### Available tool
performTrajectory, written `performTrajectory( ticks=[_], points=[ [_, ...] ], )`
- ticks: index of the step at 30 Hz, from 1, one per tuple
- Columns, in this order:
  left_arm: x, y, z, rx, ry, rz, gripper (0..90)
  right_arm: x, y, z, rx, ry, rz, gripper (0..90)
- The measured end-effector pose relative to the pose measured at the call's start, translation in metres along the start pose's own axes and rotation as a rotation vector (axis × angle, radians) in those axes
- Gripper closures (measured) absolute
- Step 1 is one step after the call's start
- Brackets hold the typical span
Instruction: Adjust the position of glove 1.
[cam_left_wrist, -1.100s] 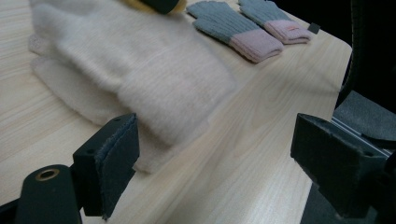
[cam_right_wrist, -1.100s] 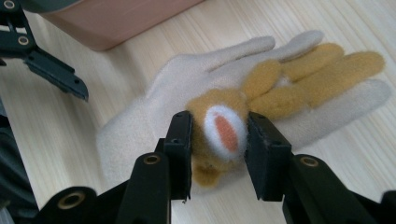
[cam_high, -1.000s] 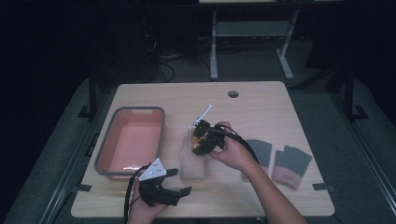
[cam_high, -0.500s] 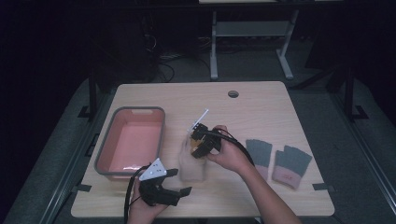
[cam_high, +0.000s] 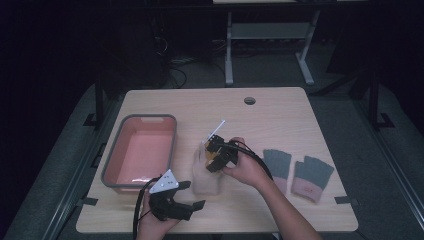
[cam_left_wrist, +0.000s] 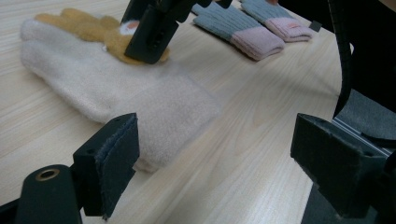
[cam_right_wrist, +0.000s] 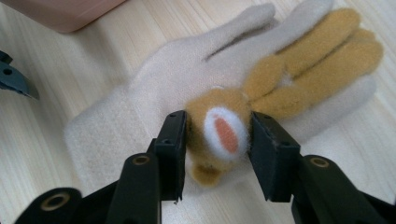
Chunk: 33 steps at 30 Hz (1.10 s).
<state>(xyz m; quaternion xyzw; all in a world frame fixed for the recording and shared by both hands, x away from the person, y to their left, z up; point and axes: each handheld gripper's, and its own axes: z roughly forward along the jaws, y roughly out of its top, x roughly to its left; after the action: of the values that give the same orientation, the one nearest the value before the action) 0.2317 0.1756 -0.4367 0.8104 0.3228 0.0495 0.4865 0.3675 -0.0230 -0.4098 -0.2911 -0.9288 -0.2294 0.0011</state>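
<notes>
Now, nearest to the person, the left gripper is held at the table's near edge, just before the cuff of the cream glove; its jaws stand wide apart with nothing between them, as in the earlier frames. The cream glove lies flat on the wood, fingers pointing away from the person, and a small ochre glove lies on top of it. The right gripper has come down onto this pair since a second ago — before, it was held higher above the cream glove. Its jaws have just been opening, and the ochre glove's cuff sits between the two pads, which seem only to touch it at the sides. Left of the cream glove is the pink tub. To its right lie two grey-and-pink gloves, well apart from it.
</notes>
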Motion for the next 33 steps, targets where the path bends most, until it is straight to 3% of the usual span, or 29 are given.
performTrajectory(
  ticks=[9,18,27,33],
  points=[
    [0.0,0.0,0.0,0.002,-0.001,-0.006,15.5,-0.001,-0.002,-0.002,-0.013,0.01,-0.003,50.7],
    [-0.001,0.0,0.001,-0.001,-0.006,-0.01,15.5,0.005,0.01,-0.012,-0.091,-0.001,-0.023,41.3],
    [-0.002,0.0,0.0,-0.006,-0.008,0.001,15.9,0.017,0.036,0.009,-0.05,-0.024,-0.089,37.3],
    [-0.003,0.0,0.0,-0.005,-0.017,0.0,16.0,0.02,0.038,0.032,0.04,-0.076,-0.137,36.2]
  ],
)
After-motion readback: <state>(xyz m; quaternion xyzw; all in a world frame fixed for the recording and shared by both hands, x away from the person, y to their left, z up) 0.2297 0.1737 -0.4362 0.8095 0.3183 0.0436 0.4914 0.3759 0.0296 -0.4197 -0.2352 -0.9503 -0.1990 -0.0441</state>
